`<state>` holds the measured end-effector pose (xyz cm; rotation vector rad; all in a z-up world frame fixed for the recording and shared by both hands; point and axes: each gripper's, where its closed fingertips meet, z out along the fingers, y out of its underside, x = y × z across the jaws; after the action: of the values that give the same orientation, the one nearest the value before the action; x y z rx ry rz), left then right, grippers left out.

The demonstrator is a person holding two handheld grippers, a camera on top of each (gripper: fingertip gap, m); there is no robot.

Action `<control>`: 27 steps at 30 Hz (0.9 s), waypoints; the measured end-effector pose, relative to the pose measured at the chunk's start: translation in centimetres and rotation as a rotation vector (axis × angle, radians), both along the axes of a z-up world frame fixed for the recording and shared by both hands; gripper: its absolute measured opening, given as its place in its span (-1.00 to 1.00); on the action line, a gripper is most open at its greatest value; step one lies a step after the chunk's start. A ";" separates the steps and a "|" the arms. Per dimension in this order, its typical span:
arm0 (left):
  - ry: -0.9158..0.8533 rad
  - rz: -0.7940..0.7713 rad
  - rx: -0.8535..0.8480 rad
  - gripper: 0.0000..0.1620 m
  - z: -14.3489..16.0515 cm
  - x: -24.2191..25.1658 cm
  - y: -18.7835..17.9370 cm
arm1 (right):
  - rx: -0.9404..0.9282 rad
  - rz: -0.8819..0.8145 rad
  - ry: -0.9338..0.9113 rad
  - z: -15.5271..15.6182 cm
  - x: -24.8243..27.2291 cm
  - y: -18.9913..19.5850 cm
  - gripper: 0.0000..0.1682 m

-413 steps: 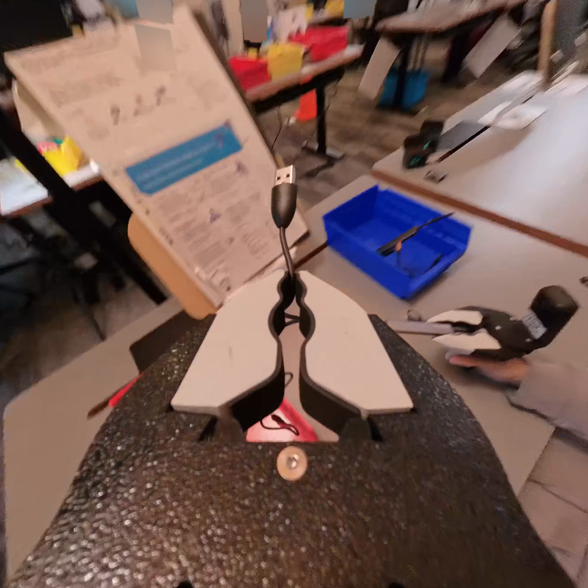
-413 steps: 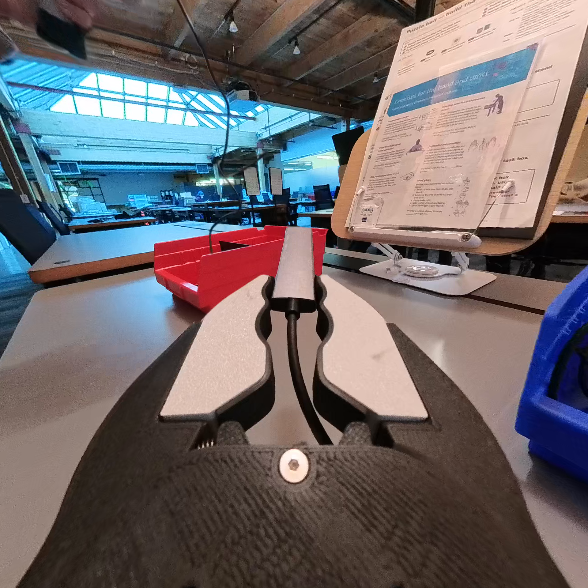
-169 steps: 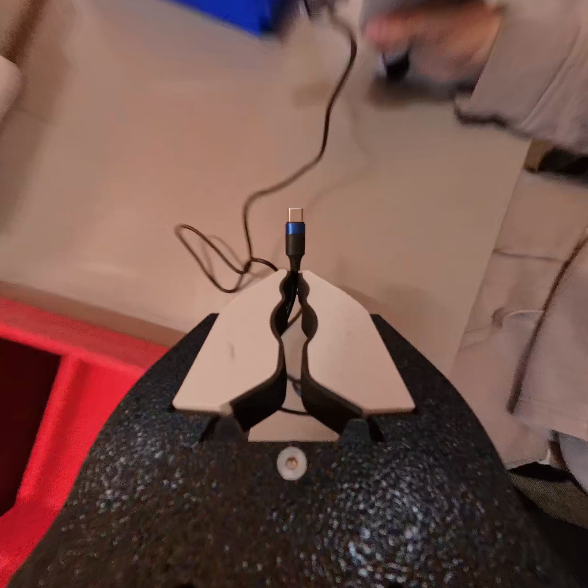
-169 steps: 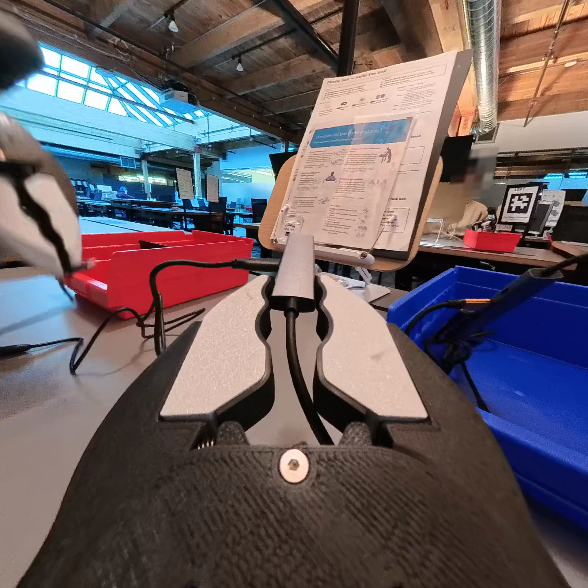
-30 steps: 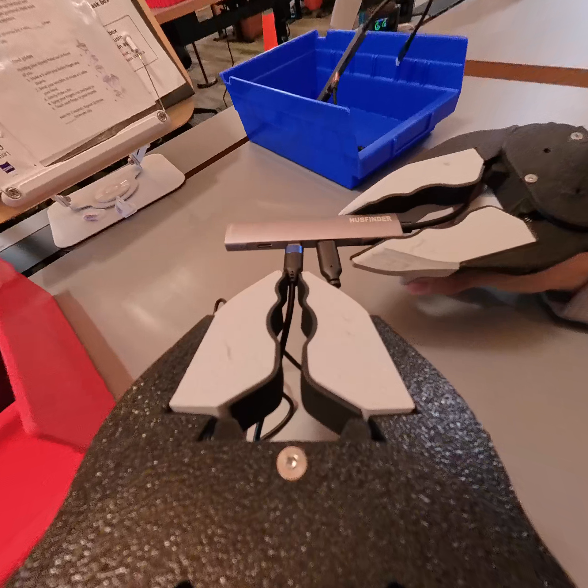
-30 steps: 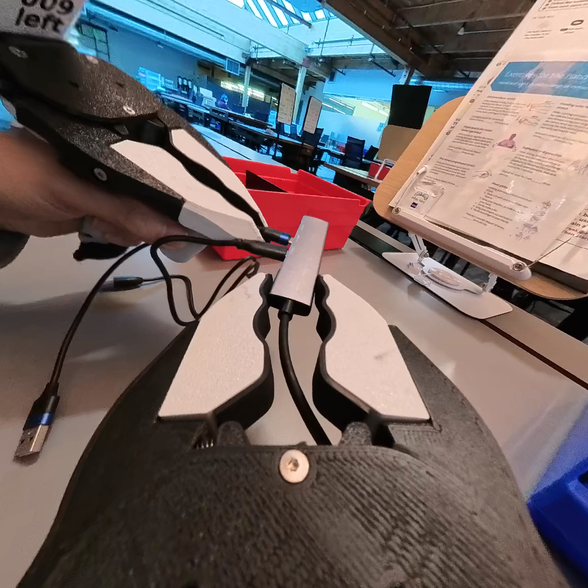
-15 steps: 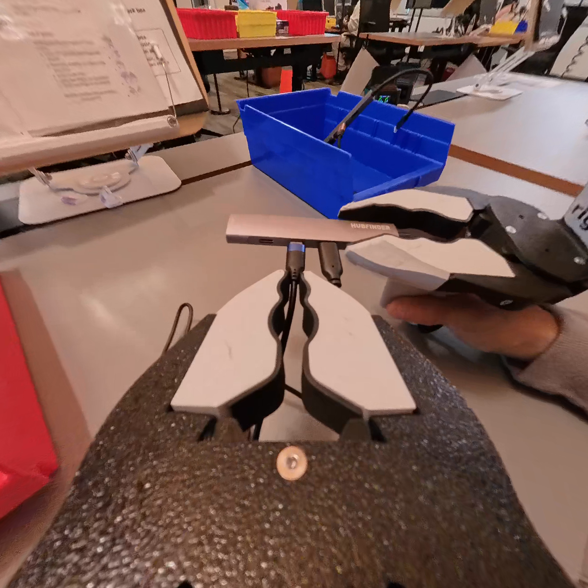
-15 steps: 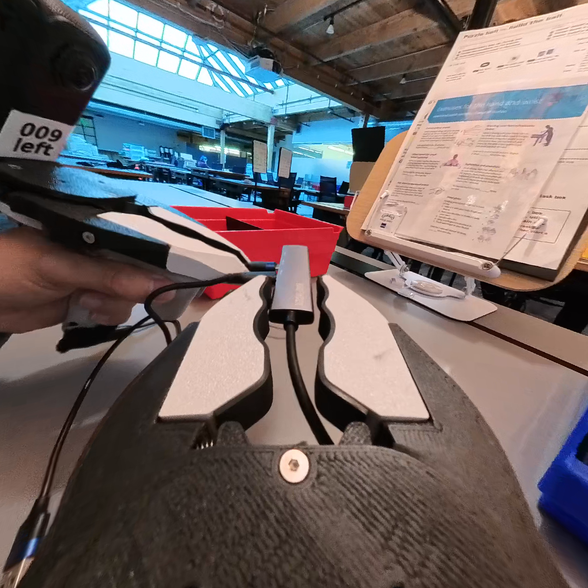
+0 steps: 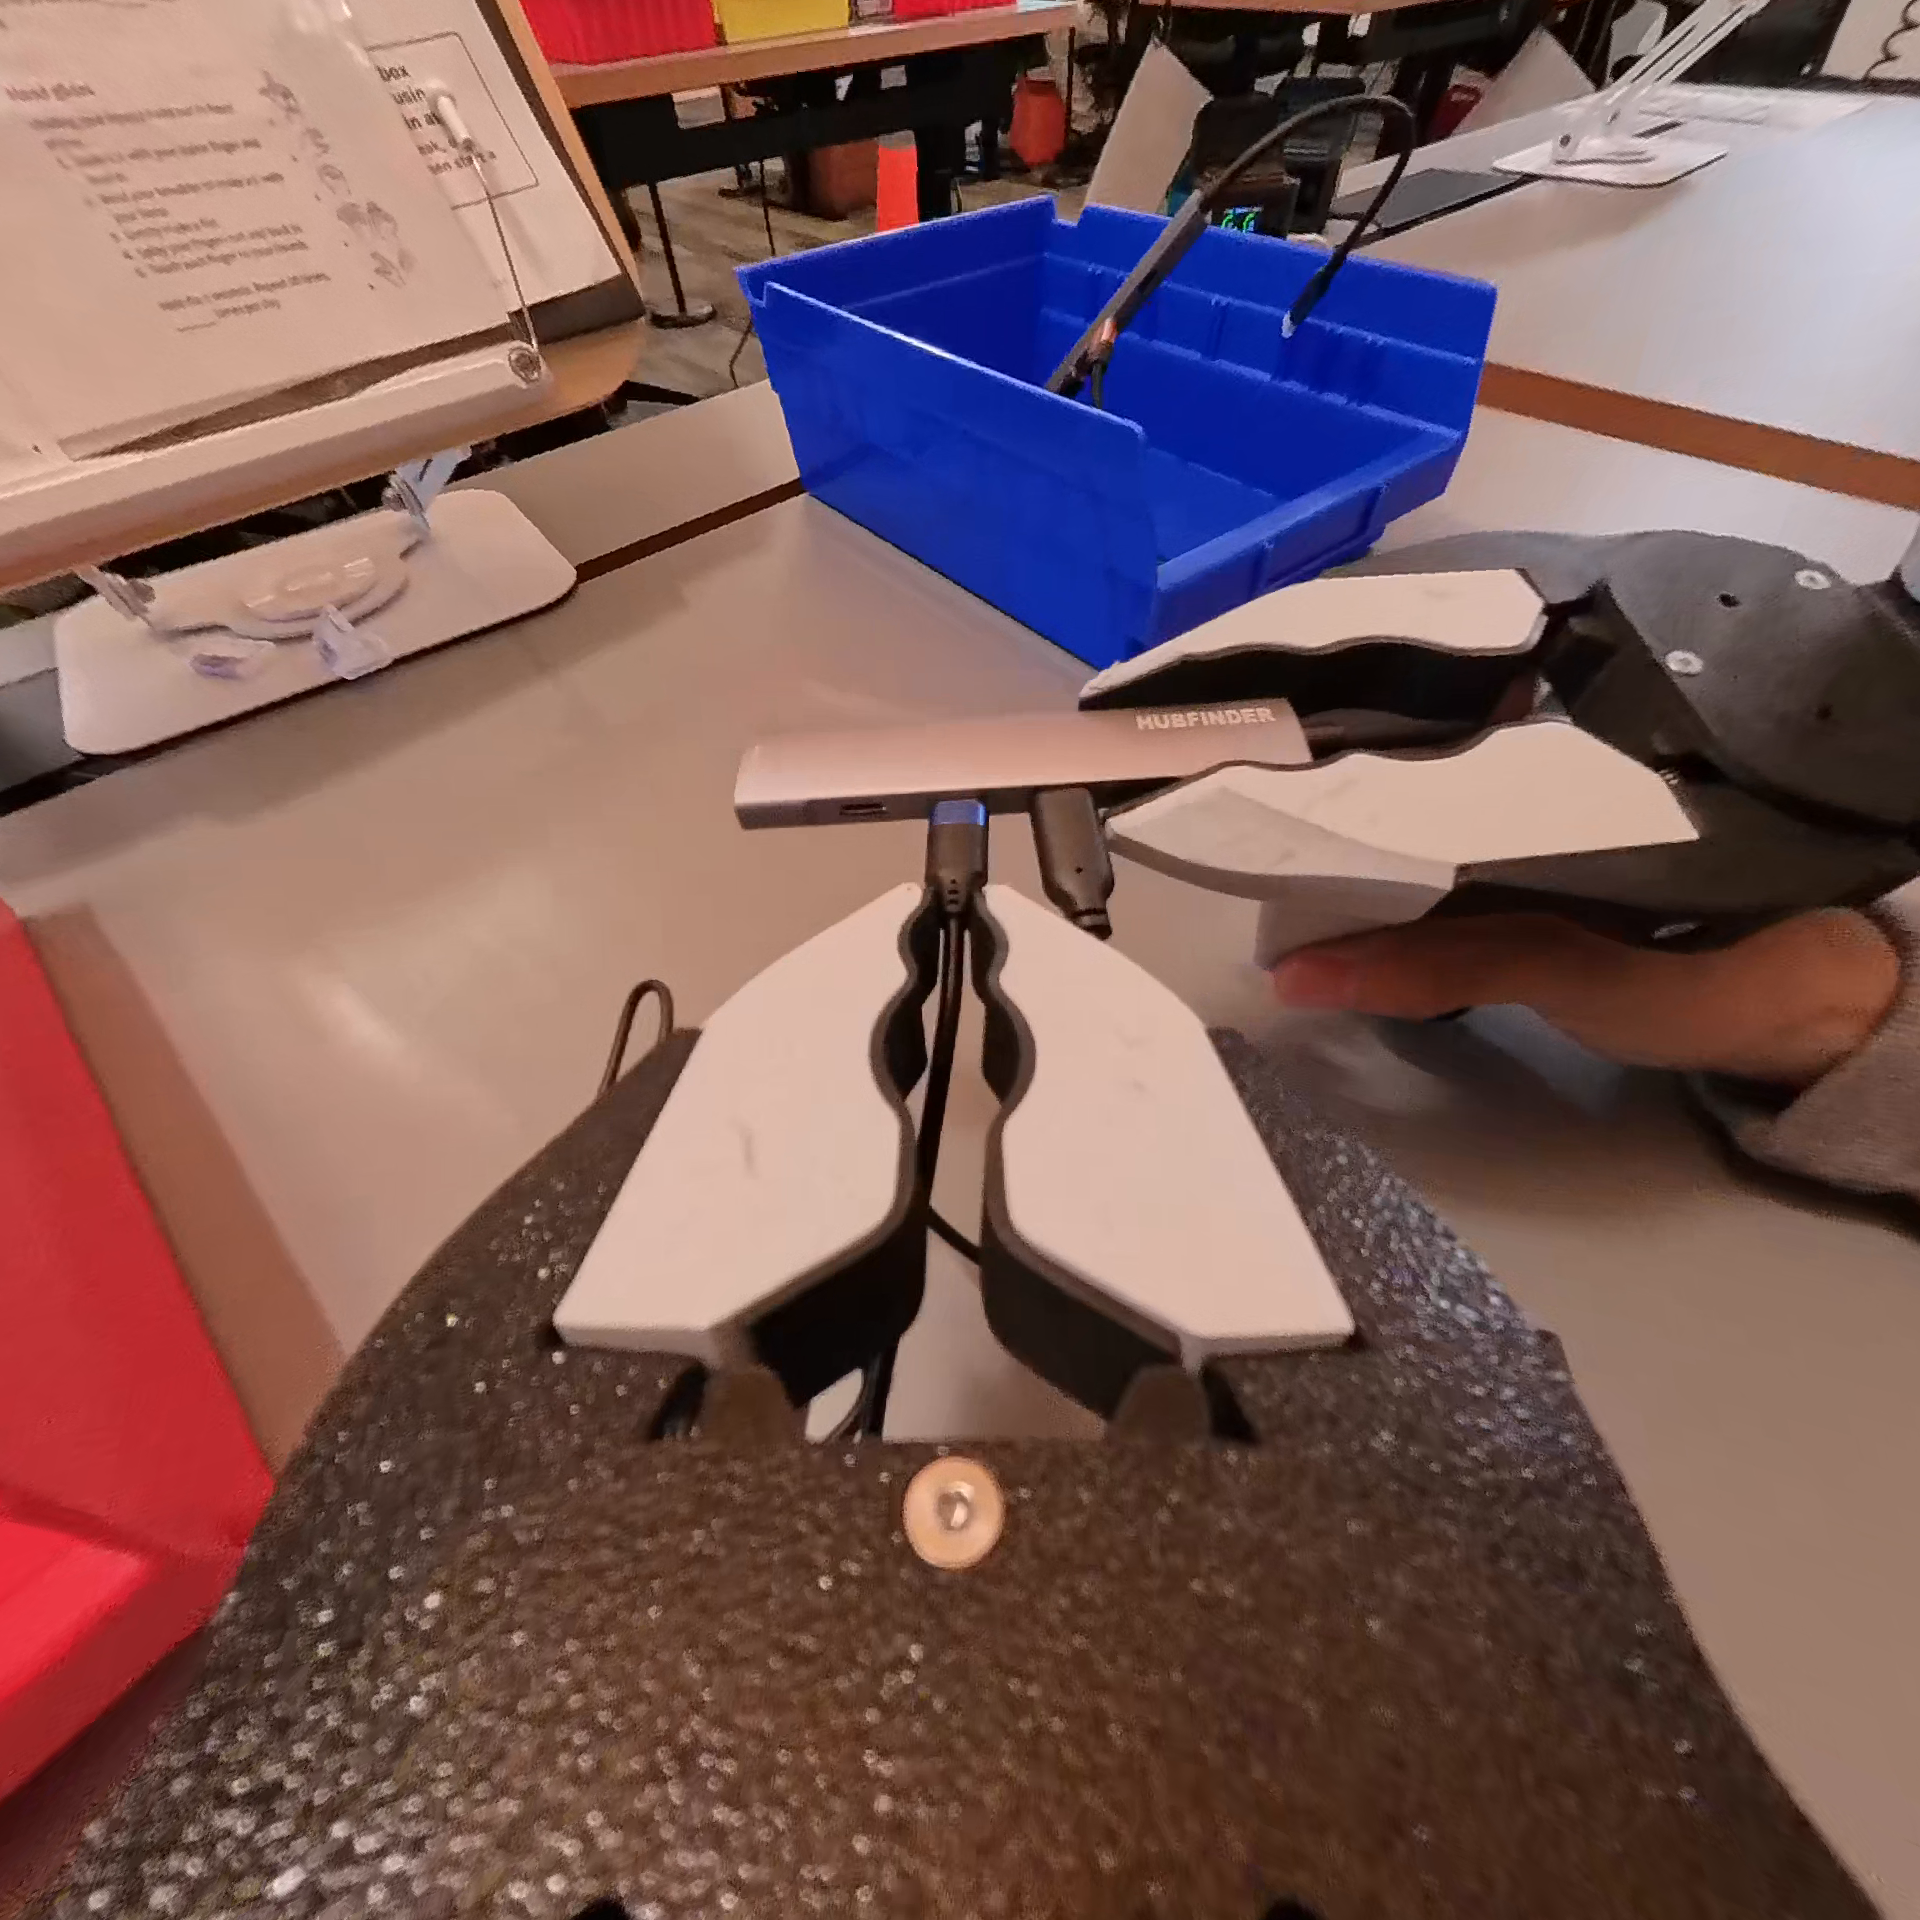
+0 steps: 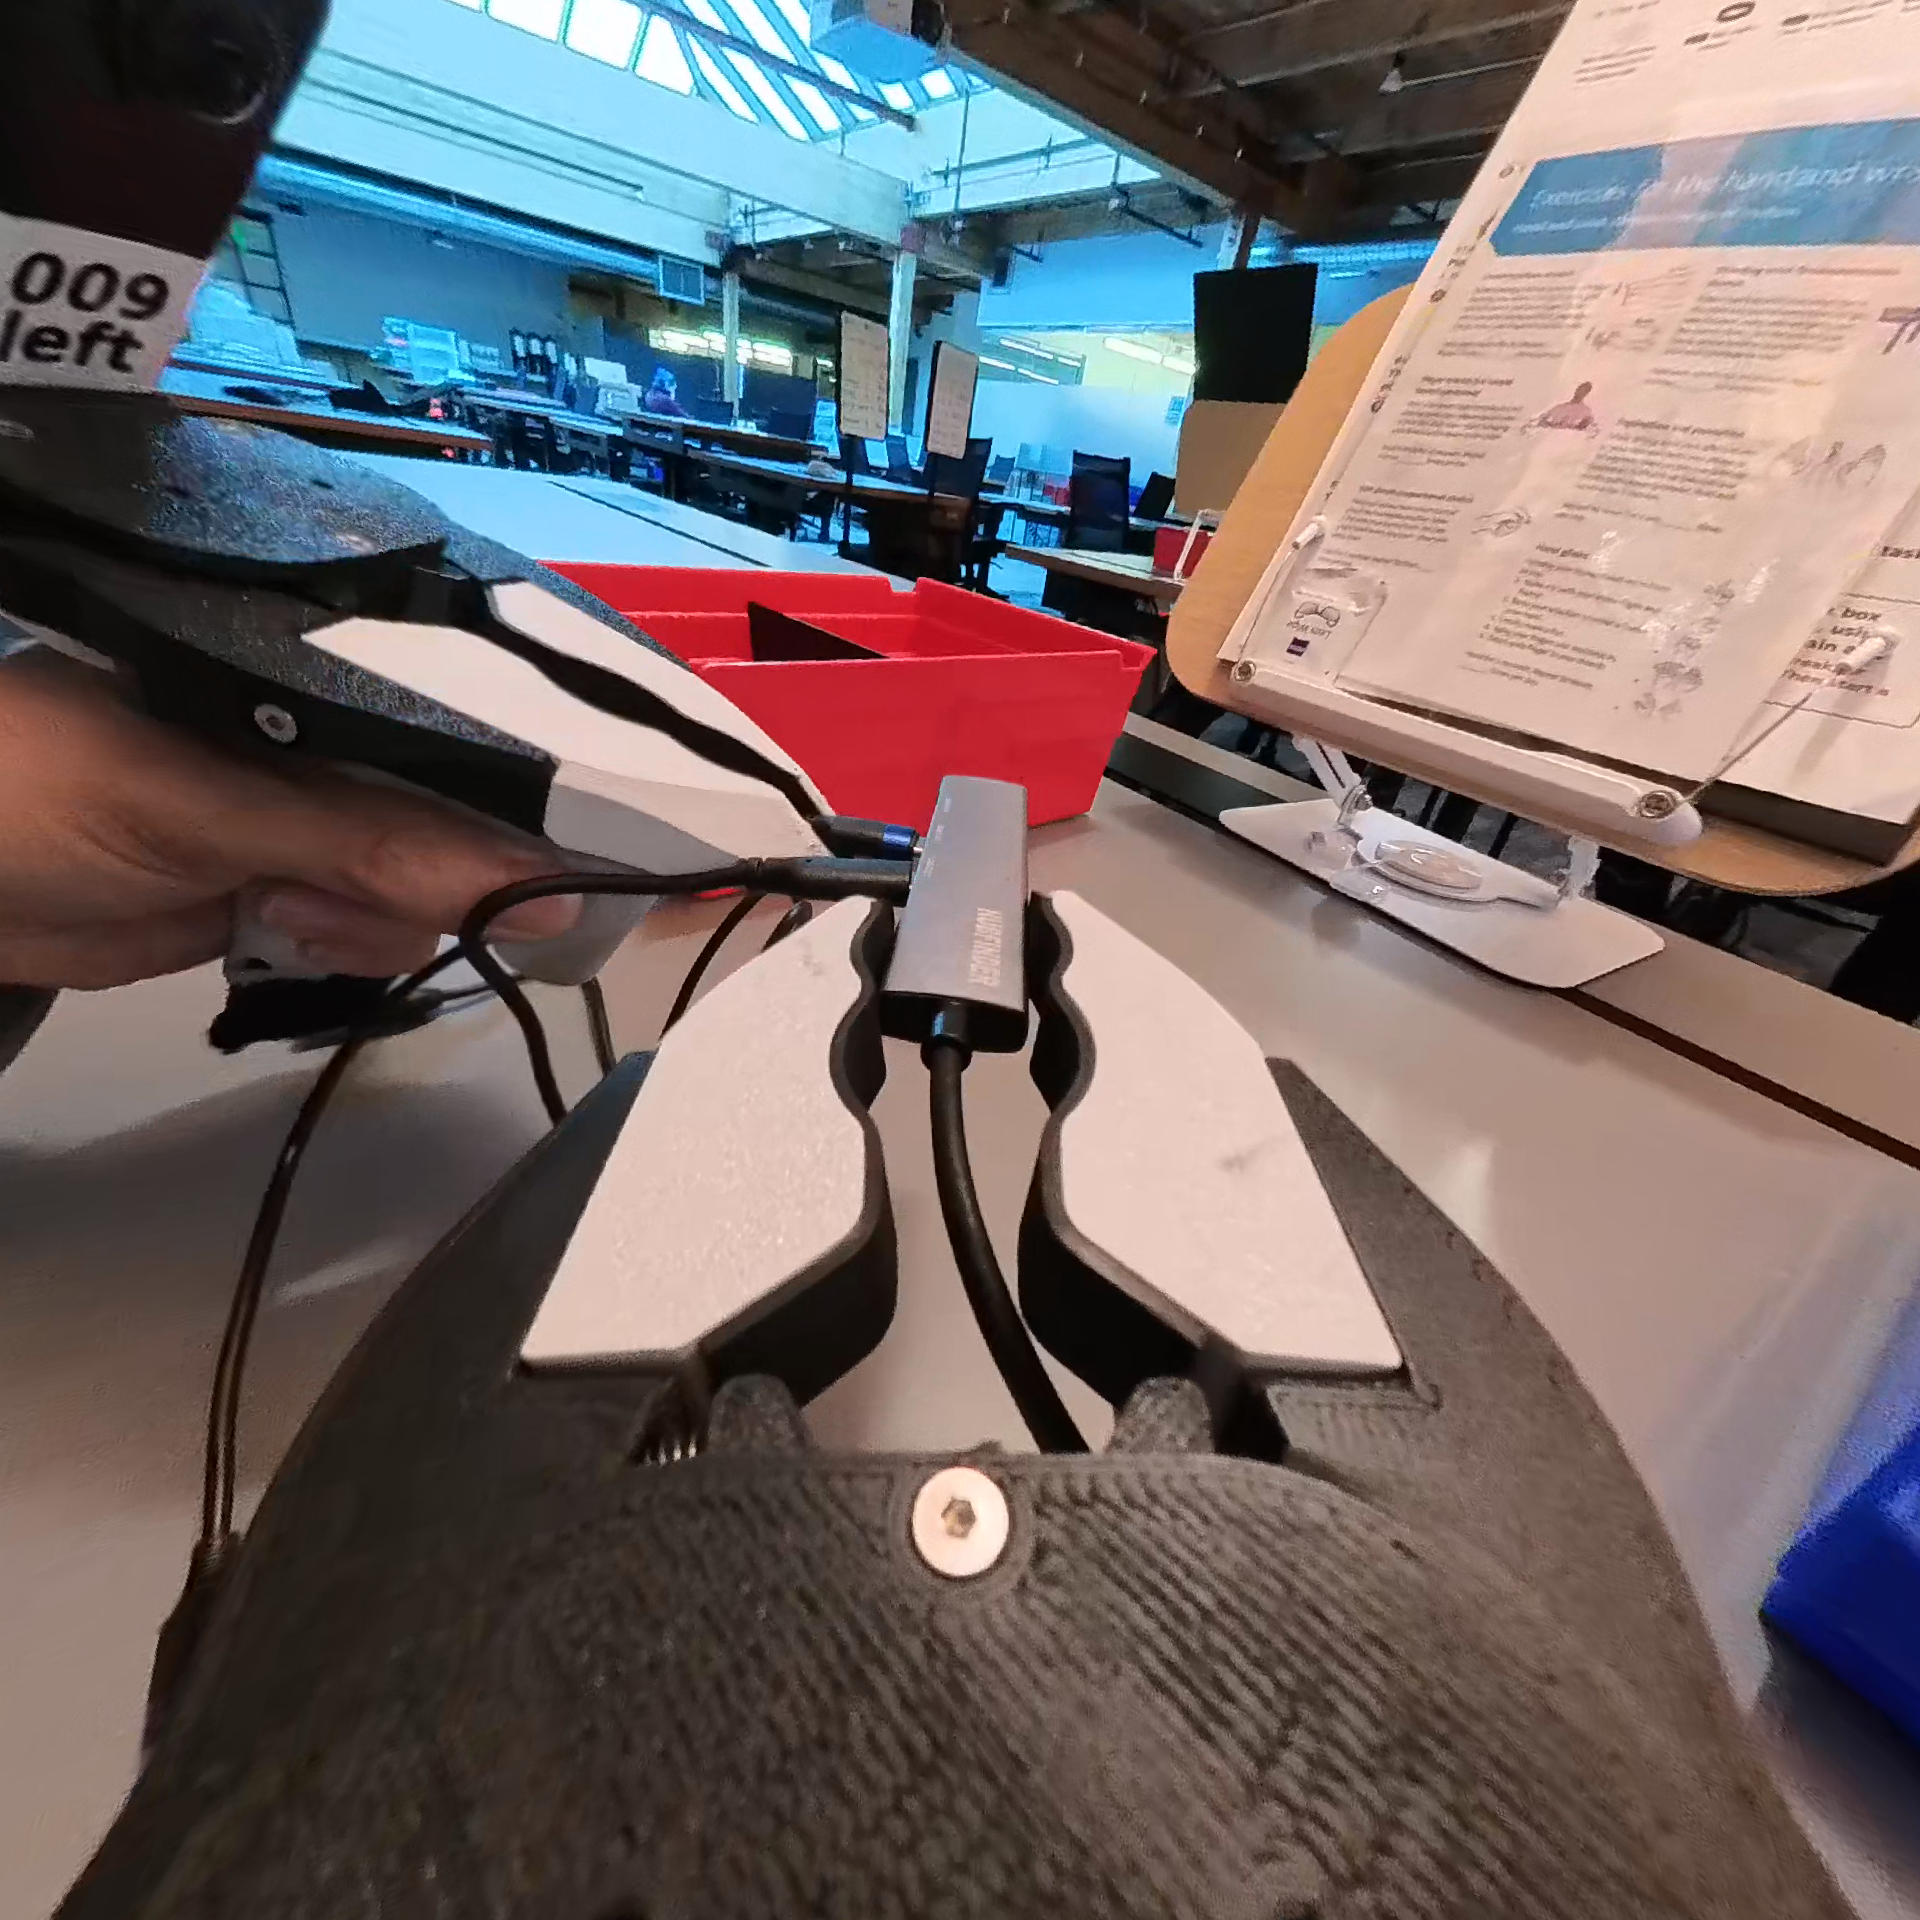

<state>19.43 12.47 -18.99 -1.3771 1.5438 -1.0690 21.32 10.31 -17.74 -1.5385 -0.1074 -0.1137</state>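
Observation:
My right gripper (image 10: 954, 914) is shut on a grey USB hub (image 10: 966, 914) and holds it above the table; it also shows in the left wrist view (image 9: 1164, 748), with the hub (image 9: 997, 764) lying crosswise. My left gripper (image 9: 954, 899) is shut on a black cable whose blue-ringed plug (image 9: 958, 831) sits in a side port of the hub. A second black plug (image 9: 1070, 857) sits in the port beside it. In the right wrist view the left gripper (image 10: 800, 805) comes in from the left, and both plugs (image 10: 873, 836) meet the hub's side.
A blue bin (image 9: 1122, 416) with cables stands behind the hub. A red bin (image 10: 914, 686) is at the left, seen also in the left wrist view (image 9: 94, 1299). A document stand (image 9: 260, 343) with papers is at the back left. Loose black cables (image 10: 343, 1039) trail over the grey table (image 9: 468, 883). Less than 4 cm separates the two grippers' tips.
Over the last second both grippers have shifted slightly while keeping hold. The blue-ringed plug stays in the hub. Much earlier, the left gripper held a cable plug up in the air, apart from the hub.

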 end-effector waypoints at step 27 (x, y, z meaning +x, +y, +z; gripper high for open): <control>-0.146 -0.101 0.028 -0.71 4.7 -1.4 0.8 | 0.187 -0.108 -0.328 2.8 0.7 -2.3 -0.70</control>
<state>18.08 13.30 -14.30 -1.1856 1.5277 -1.1780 22.04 8.06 -14.91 -1.3285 -0.2666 -0.4503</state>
